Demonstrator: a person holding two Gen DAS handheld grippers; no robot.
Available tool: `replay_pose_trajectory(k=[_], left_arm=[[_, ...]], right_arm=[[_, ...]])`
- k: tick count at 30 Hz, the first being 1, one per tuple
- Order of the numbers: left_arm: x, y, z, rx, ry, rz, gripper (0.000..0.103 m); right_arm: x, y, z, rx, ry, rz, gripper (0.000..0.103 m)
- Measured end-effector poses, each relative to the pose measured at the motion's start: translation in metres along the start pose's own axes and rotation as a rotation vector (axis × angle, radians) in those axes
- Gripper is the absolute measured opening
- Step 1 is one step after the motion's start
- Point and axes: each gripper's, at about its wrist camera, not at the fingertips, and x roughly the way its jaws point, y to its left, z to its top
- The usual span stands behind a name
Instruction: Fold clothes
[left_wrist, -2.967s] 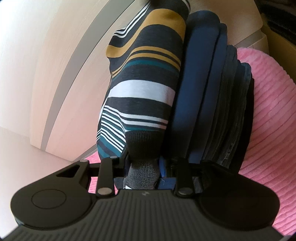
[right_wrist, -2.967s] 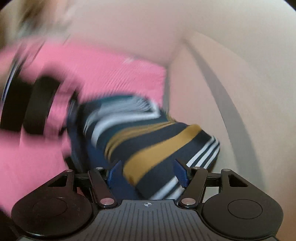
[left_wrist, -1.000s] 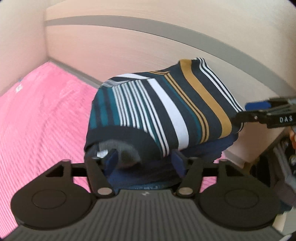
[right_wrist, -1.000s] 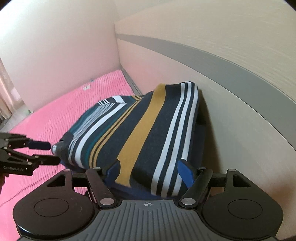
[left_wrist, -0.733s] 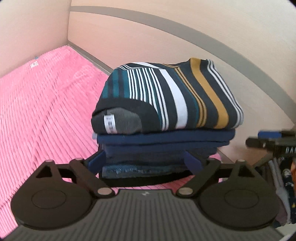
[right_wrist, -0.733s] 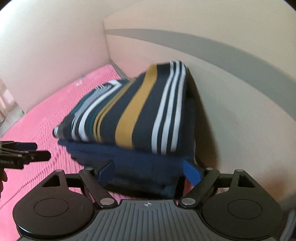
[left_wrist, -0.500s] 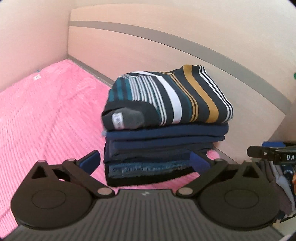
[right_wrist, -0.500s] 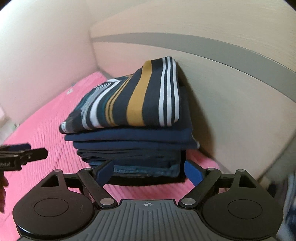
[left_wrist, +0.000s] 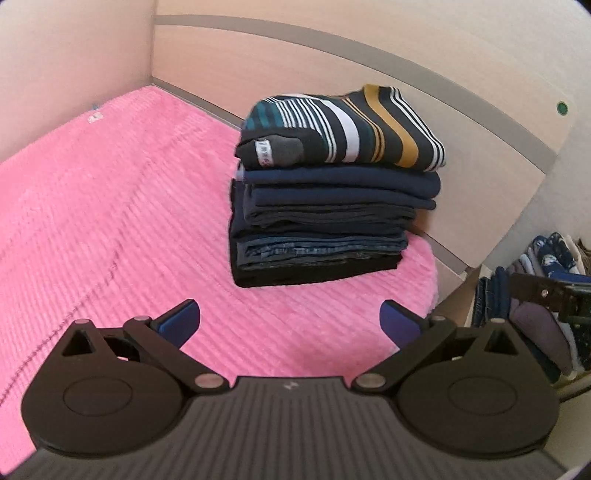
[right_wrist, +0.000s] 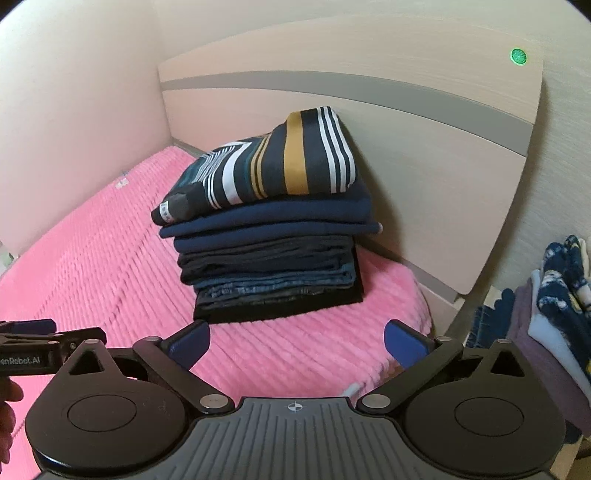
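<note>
A folded striped shirt (left_wrist: 343, 129) lies on top of a stack of folded dark clothes (left_wrist: 325, 225) on the pink bedspread (left_wrist: 110, 221), close to the headboard. It also shows in the right wrist view (right_wrist: 273, 166), on the same stack (right_wrist: 273, 269). My left gripper (left_wrist: 290, 321) is open and empty, a short way in front of the stack. My right gripper (right_wrist: 295, 345) is open and empty, also back from the stack. The left gripper's fingers (right_wrist: 44, 338) show at the left edge of the right wrist view.
A wooden headboard (right_wrist: 406, 122) with a grey band stands right behind the stack. A wall (left_wrist: 74, 55) runs along the left of the bed. A pile of unfolded clothes (right_wrist: 554, 306) sits off the bed's right edge (left_wrist: 546, 295).
Both grippers let go of the striped shirt on the stack, opened wide and pulled back. The stack now looks smaller and farther away in both views.
</note>
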Motion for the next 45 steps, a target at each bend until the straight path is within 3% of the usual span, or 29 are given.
replay_pose_trajectory(k=[12,26,45], left_arm=[[-0.005,-0.019,0.016,-0.095,-0.011,0.086,0.102],[0.004,-0.053,0.014,-0.029,0.022,0.131,0.102],[0.013,-0.054,0.012,-0.057,0.036,0.154,0.102]], right_arm=[[0.003,-0.012,0.03,-0.111,0.013,0.071,0.103],[0.0,-0.034,0.03,-0.1,0.014,0.08,0.103],[-0.001,-0.034,0.026,-0.127,0.034,0.072,0.103]])
